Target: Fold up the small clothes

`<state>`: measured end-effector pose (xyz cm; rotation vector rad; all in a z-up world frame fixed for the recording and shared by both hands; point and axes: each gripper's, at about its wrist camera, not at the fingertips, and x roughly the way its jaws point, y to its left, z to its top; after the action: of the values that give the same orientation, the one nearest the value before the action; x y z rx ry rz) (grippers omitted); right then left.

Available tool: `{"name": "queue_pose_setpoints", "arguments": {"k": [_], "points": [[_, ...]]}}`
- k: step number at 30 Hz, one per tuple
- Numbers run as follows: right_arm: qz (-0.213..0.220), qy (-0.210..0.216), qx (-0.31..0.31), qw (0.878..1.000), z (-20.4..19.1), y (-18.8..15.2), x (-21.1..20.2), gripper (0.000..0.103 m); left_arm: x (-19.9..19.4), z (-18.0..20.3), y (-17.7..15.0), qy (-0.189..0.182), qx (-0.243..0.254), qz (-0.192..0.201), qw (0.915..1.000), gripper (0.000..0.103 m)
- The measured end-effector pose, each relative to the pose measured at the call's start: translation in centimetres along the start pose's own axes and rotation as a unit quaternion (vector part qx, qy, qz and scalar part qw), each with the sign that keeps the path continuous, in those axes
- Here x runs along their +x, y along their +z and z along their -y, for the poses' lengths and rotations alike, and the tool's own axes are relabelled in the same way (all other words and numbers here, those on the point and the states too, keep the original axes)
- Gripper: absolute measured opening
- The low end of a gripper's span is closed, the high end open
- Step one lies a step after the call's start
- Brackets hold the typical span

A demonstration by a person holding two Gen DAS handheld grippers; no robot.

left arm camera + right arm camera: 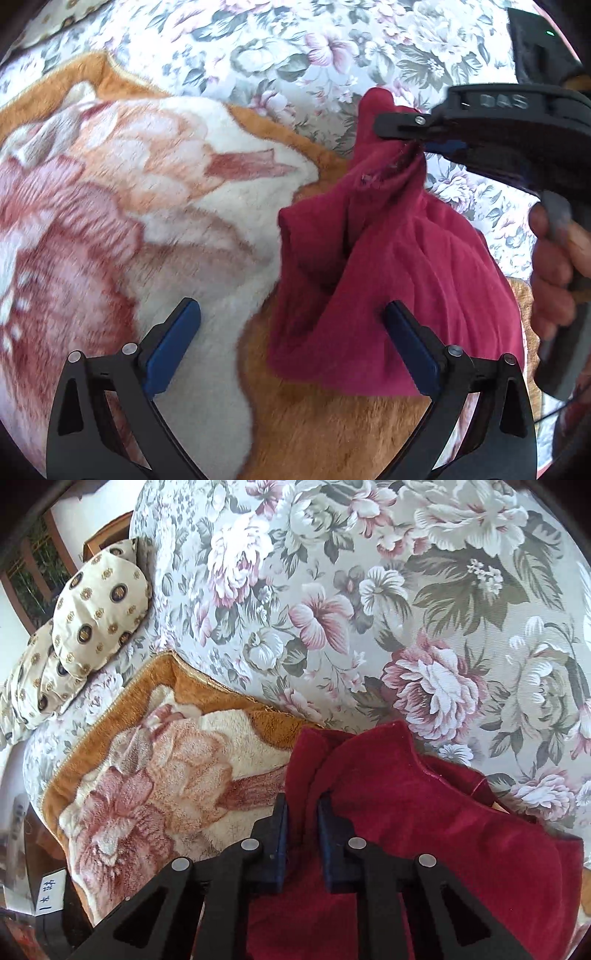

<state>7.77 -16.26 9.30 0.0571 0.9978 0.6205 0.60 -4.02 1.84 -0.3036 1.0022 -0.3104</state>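
Two grippers are in my views. My left gripper (291,336) points steeply down over the blanket, jaws spread wide and gripping nothing; its 3 o'clock finger (410,343) sits against the lower hem of the red garment (388,266), the other finger over bare blanket. My right gripper (301,838) enters the left view from 3 o'clock, held by a hand (554,266) at the frame's edge, also angled down; its jaws are nearly closed and pinch a fold of the garment between the pads. I note the garment hangs bunched from that pinch, its long axis running roughly 12 to 6 o'clock in the left view, gathered end up, wide end down on the blanket. I record the surface as an orange-bordered plush blanket (155,775) with a floral motif, laid on a flowered bedspread (406,590). Two patterned pillows (92,609) lie at 9 to 10 o'clock in the right view, with a wooden frame beyond them.
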Motion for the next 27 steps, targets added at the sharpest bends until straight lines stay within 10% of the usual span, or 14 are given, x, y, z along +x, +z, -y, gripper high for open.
{"name": "queue_pose_setpoints", "arguments": {"k": [5,6,8,11,20,27], "points": [[0.015,0.007,0.01,1.0,0.7,-0.8,-1.5,0.014,0.4,-0.2,0.2,-0.02,-0.008,0.011,0.9997,0.096],[0.019,0.008,0.014,1.0,0.7,-0.9,-1.4,0.014,0.3,-0.1,0.0,-0.03,-0.006,0.009,0.9995,0.089],[0.027,0.01,0.02,0.999,1.0,-1.1,-1.8,0.013,0.2,0.1,0.0,-0.079,-0.014,-0.005,0.9967,0.043],[0.037,0.002,0.018,0.999,1.4,-1.4,-3.0,0.013,-0.8,1.3,-0.3,-0.084,0.008,0.009,0.9964,0.028],[0.092,-0.034,0.037,0.994,6.5,-3.3,-12.1,0.013,-5.5,12.1,-1.8,-0.146,0.136,0.037,0.9792,0.023],[0.098,-0.103,0.092,0.986,15.2,-7.9,-17.1,0.013,-1.3,22.5,-4.8,-0.173,0.219,-0.017,0.96,0.024]]}}
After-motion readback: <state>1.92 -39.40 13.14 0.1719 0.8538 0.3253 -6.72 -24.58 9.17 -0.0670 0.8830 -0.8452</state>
